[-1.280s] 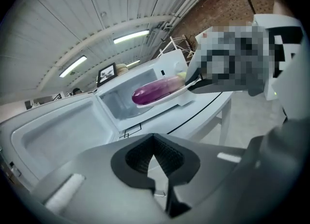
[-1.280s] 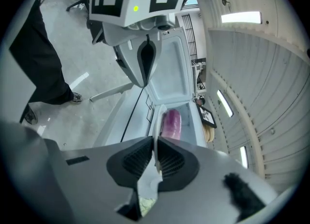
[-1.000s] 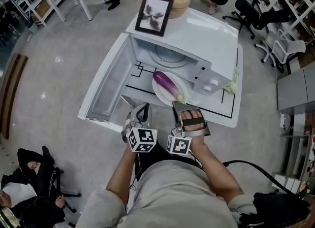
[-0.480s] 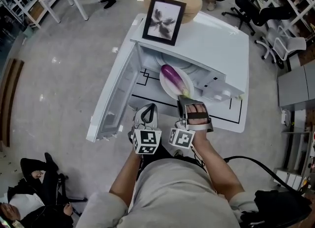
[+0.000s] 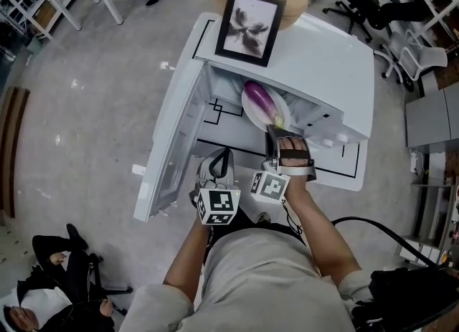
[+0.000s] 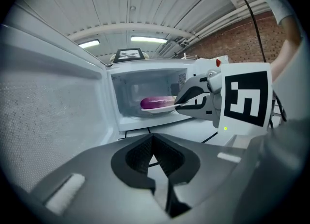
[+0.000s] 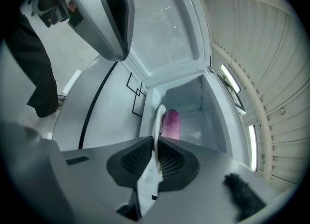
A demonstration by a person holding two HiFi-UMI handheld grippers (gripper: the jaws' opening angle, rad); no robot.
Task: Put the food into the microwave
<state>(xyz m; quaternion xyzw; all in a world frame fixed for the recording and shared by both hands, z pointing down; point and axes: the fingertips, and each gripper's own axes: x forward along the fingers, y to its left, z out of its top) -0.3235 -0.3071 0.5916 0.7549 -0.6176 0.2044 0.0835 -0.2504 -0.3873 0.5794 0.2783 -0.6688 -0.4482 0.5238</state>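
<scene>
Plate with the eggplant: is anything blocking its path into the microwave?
Nothing visible does. The door of the microwave is swung wide open to the left, and the plate, gripped at its rim by the right gripper, sits at the cavity's mouth.

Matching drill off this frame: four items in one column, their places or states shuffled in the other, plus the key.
Column 1
1. eggplant
2. picture frame
3. microwave door
4. left claw

Column 2
A. swung open
B. shut, nothing in it
C. lying on the white plate that the right claw grips by the rim
D. standing on top of the microwave

Pairs: 1-C, 2-D, 3-A, 4-B
</scene>
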